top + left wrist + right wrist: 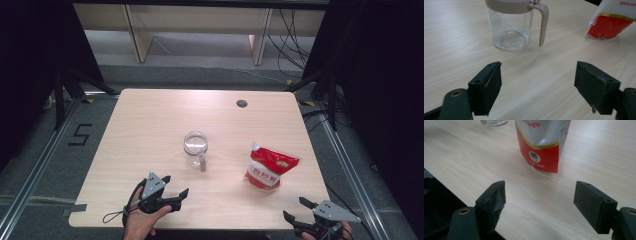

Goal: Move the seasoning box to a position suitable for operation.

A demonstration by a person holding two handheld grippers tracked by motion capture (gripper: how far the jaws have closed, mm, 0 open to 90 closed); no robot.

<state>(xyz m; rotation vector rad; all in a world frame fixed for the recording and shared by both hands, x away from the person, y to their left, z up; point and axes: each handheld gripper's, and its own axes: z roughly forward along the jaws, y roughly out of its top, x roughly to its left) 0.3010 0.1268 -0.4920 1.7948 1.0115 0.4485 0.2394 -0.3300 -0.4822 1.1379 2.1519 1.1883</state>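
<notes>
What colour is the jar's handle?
The jar's handle is beige, like its lid. It shows best in the left gripper view.

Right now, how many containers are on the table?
2: a clear jar near the middle, and a red-and-white sugar bag to its right. Nothing seems hidden.

- A clear glass jug [195, 149] with a beige lid and handle stood upright at the frame's centre.
- A red-and-white sugar pouch [267, 167] lay right of it, well apart.
</notes>
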